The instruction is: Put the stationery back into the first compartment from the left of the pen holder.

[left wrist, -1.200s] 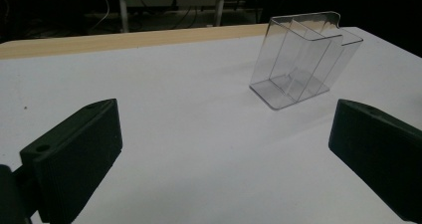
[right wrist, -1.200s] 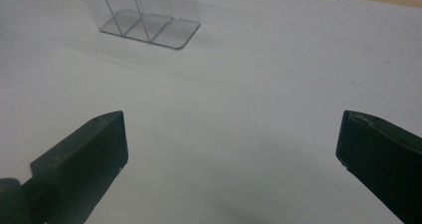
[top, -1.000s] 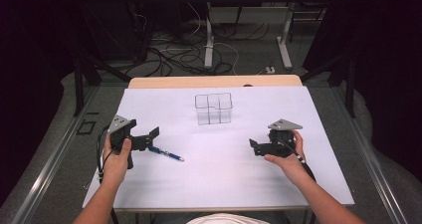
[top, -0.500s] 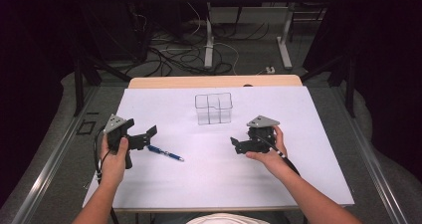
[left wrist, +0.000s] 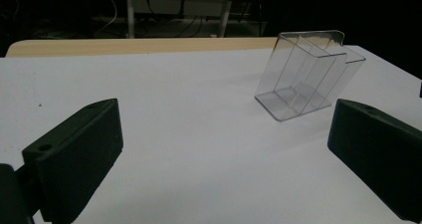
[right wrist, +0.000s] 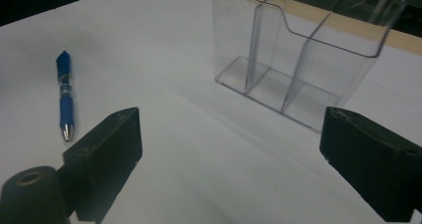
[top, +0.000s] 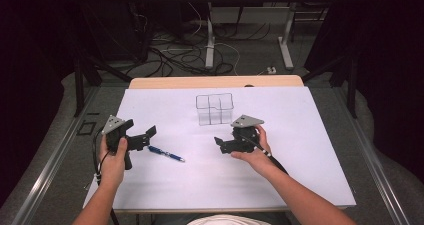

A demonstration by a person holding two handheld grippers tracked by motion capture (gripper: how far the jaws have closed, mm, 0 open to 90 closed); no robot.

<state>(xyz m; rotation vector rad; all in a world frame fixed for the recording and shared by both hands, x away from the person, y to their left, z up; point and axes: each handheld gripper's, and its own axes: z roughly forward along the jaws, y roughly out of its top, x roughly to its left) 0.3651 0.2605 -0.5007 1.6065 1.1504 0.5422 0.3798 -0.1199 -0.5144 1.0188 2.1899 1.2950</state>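
A clear divided holder stands at the frame's upper middle, its compartments bare. The blue pen lies left of centre between the left gripper, jaws spread, and the right gripper, whose jaws have just been closing on nothing.

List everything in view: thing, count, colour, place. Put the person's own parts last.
pen: one, blue with a silver tip, lying flat on the sheet between the two hands, nearer the left one
holder: one, clear plastic with upright dividers, standing empty at the far middle of the sheet
sheet: one, white, covering most of the table
table: one, pale wood, its far edge bare beyond the sheet
cables: several, dark and white, on the floor behind the table
left tongs: one pair, black, open, beside the pen's end
right tongs: one pair, black, jaws just closing a little, nothing between them, near the holder
forearms: two, coming in from the bottom edge
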